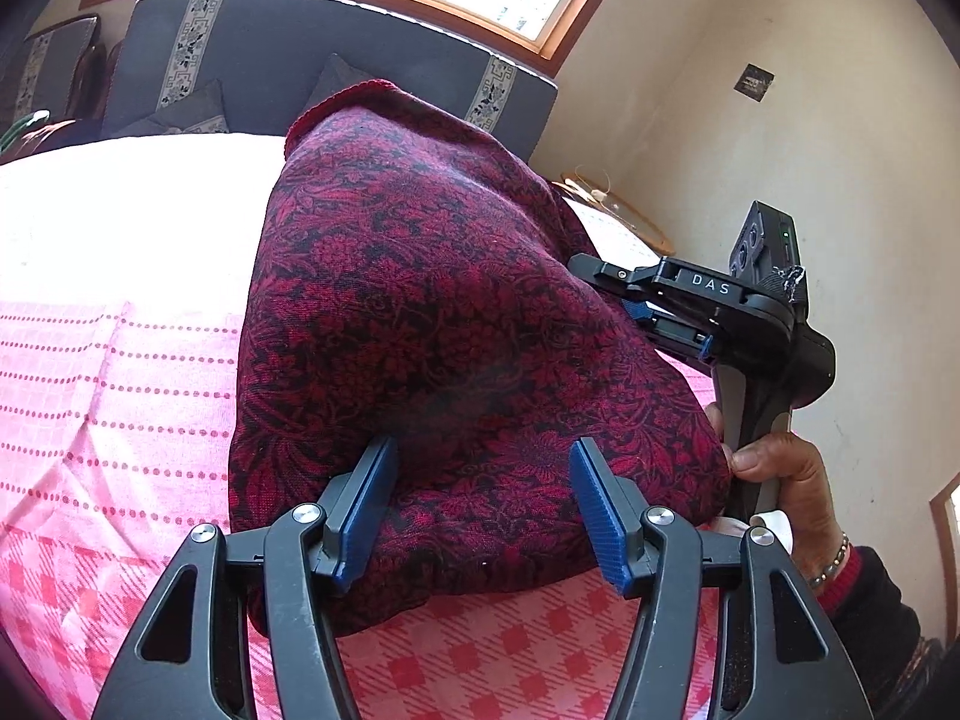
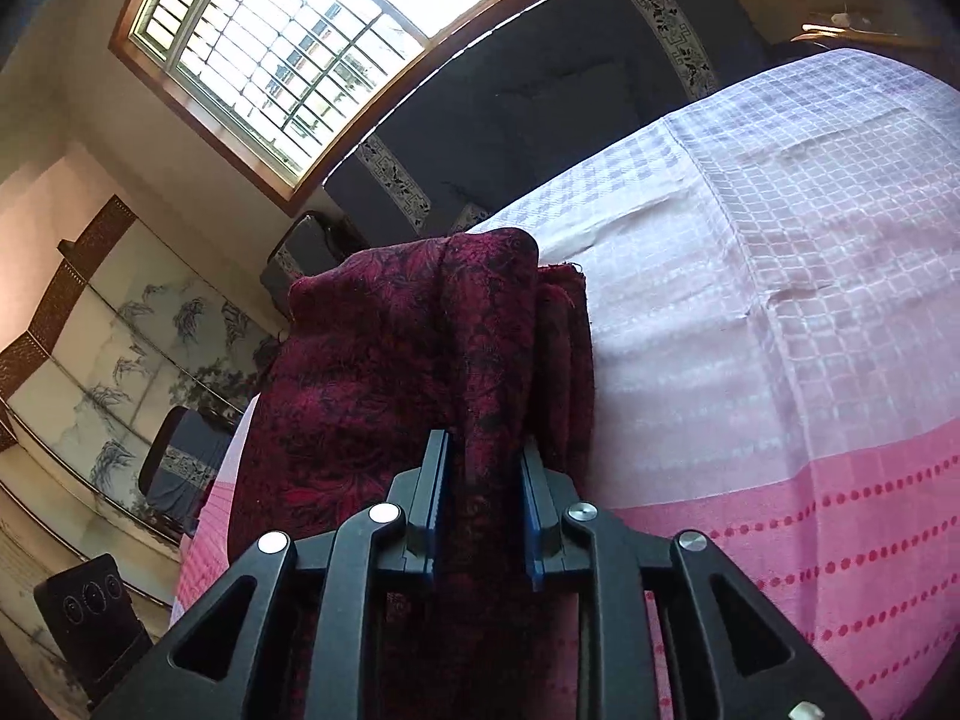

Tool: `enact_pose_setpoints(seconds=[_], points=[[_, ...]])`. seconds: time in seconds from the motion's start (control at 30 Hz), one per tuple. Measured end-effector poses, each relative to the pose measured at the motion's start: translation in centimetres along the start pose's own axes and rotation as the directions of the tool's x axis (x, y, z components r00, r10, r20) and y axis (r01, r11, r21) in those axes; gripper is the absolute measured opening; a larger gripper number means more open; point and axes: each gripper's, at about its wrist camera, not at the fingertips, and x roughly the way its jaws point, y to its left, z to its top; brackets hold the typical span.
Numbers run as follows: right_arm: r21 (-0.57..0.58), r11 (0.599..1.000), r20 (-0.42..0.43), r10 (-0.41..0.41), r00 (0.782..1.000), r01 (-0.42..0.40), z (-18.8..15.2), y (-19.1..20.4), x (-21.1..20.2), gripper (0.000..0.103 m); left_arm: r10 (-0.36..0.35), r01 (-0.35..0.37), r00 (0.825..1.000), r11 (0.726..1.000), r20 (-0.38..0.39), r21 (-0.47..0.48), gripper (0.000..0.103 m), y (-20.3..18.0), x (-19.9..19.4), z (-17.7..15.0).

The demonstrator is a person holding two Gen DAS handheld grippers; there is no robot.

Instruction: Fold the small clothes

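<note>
Blue-padded left gripper [image 1: 480, 510] gapes, released, against the dark red floral knit garment [image 1: 432, 312]; right gripper [image 2: 483, 516] clenches 1 bunched fold, so folding looks midway.

The right gripper [image 2: 483, 492] clamps a bunched fold of a dark red patterned cloth [image 2: 384, 372] between its blue pads [image 2: 437, 480]. The cloth rises ahead of the fingers and drapes left over a pink and white checked bedspread [image 2: 780, 300]. Behind stand a dark sofa [image 2: 540, 120], a barred window [image 2: 288, 42] and a painted screen [image 2: 120, 348] at left
</note>
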Motion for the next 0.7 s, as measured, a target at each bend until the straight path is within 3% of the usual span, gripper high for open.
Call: enact_pose_setpoints(seconds=[0.13, 0.2, 0.3, 0.37, 0.5, 0.6, 0.7], points=[[-0.056, 0.993, 0.027, -0.107, 0.994, 0.108, 0.5, 1.2, -0.7, 0.041, 0.001, -0.001, 1.0, 1.0, 0.0, 0.003, 0.062, 0.1, 0.1, -0.3], [-0.071, 0.989, 0.022, -0.127, 0.992, 0.128, 0.4, 1.3, -0.7, 0.06, -0.003, 0.003, 1.0, 1.0, 0.001, 0.0, 0.062, 0.2, 0.1, -0.3], [-0.057, 0.983, -0.017, -0.178, 0.984, 0.177, 0.2, 0.8, 0.2, 0.061, -0.004, 0.004, 1.0, 1.0, 0.003, 0.001, 0.063, 0.2, 0.1, -0.4], [-0.007, 0.99, -0.052, -0.144, 0.988, 0.144, 0.0, -0.2, 0.8, 0.065, -0.005, 0.005, 1.0, 1.0, 0.006, 0.002, 0.063, 0.2, 0.0, -0.5], [0.058, 0.997, -0.082, -0.049, 0.995, 0.054, -0.4, -1.6, 1.6, 0.064, -0.016, 0.016, 1.0, 1.0, 0.01, -0.017, 0.063, 0.7, -0.3, -0.6], [0.129, 0.991, -0.107, 0.056, 0.993, -0.042, -1.1, -2.4, 2.7, 0.049, -0.033, 0.033, 0.999, 0.999, 0.006, -0.042, 0.063, 1.4, -0.6, -0.5], [0.135, 0.989, -0.105, 0.077, 0.991, -0.063, -1.2, -2.1, 2.9, 0.044, -0.044, 0.044, 0.999, 0.997, 0.003, -0.059, 0.063, 1.9, -1.0, -0.3]])
